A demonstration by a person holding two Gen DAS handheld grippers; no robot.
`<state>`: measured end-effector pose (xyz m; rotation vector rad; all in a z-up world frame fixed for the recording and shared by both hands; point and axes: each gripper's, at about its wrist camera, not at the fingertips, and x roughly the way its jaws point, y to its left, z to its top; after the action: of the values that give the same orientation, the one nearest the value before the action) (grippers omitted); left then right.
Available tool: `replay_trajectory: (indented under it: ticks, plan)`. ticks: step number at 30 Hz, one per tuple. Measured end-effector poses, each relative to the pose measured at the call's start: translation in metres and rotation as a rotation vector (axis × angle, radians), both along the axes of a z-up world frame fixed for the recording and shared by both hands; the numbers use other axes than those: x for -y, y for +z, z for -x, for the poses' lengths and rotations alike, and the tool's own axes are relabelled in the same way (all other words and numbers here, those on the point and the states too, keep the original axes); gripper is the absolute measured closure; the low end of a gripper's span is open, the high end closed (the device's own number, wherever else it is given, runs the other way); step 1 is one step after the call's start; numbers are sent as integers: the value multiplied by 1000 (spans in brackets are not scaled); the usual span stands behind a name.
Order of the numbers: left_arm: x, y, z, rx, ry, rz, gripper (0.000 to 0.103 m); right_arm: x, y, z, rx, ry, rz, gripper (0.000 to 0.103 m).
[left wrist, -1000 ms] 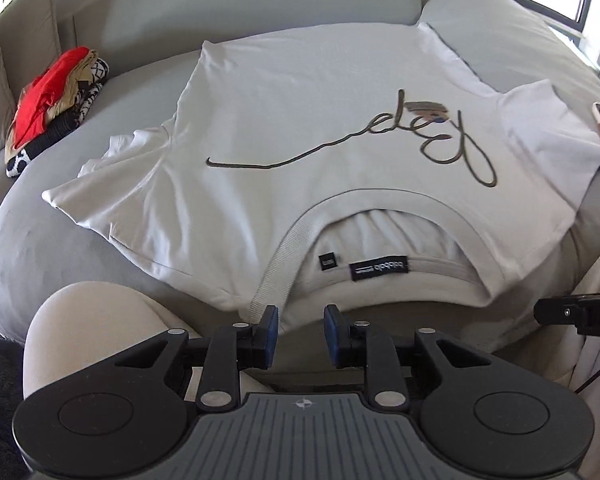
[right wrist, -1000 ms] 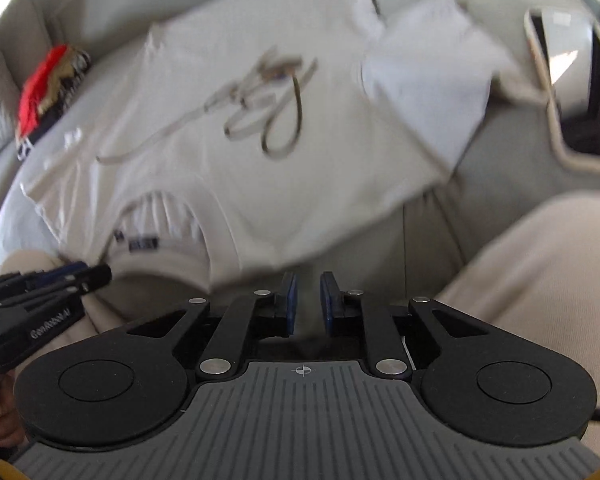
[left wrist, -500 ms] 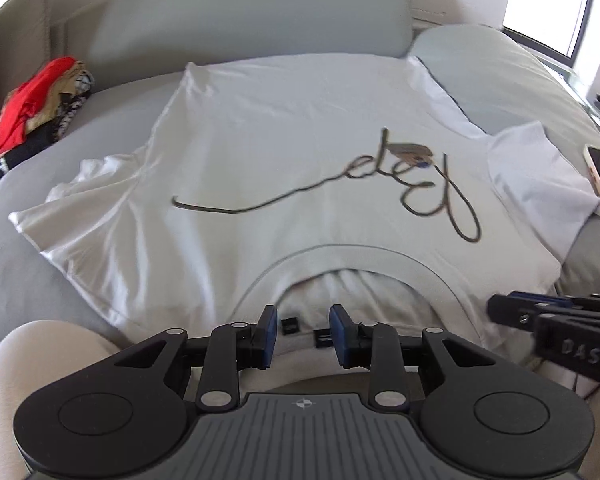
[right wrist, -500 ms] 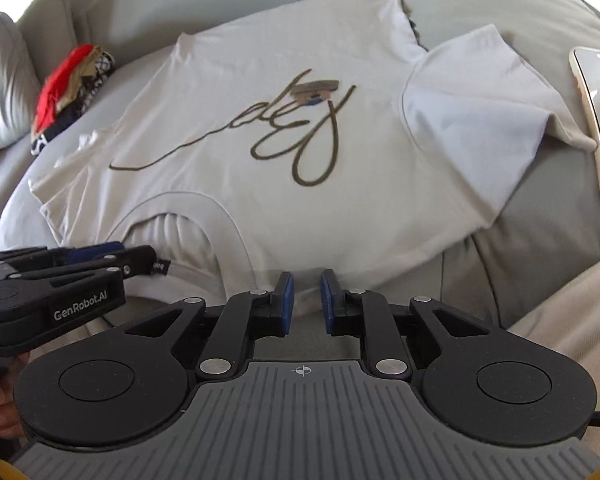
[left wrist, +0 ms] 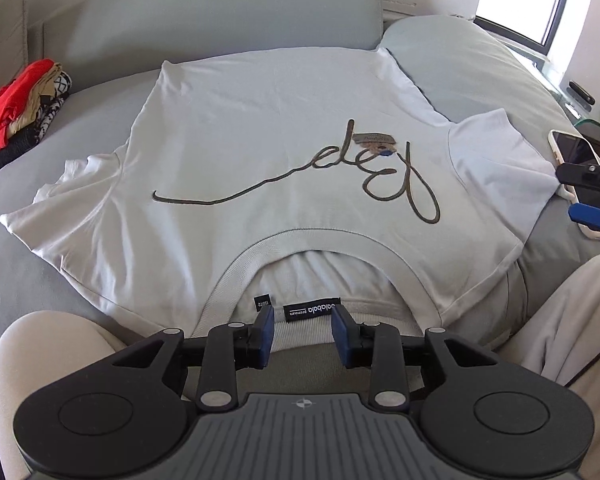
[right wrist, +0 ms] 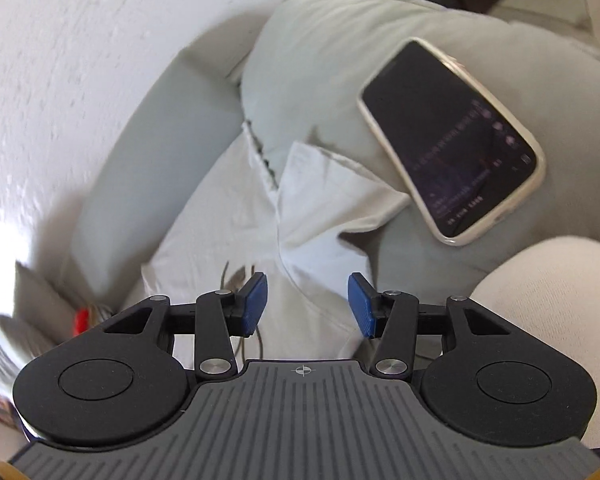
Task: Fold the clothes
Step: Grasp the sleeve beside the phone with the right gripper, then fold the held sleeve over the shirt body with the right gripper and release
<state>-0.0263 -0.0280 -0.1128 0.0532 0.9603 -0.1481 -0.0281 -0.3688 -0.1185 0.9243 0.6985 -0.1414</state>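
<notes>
Both hand-held grippers have spread their jaws since a moment ago.

The white T-shirt [left wrist: 260, 152] lies flat on the grey sofa [left wrist: 480, 64]; the left hand-held gripper [left wrist: 303, 334] gapes at its collar label, the right hand-held gripper [right wrist: 307, 305] has swung over its sleeve beside the phone [right wrist: 452, 140].

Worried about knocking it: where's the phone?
The phone lies on the grey cushion, right of the T-shirt's sleeve, ahead of the right tool.
</notes>
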Motion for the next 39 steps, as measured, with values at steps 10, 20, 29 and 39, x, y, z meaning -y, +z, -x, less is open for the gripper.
replay_trajectory:
  ticks: [10, 20, 29, 39]
  plan:
    - [1, 0, -1, 2, 7, -5, 66, 33, -35, -3, -14, -218, -271, 51]
    - [-3, -5, -5, -13, 25, -1, 65, 43, -46, -22, -35, -372, -255, 70]
    - [-8, -5, -4, -9, 36, 15, 65, 32, -27, -41, -67, -308, 45, 101]
    - [-27, 1, 2, 25, 76, 74, 65, -15, 33, -90, 1, -51, 467, 101]
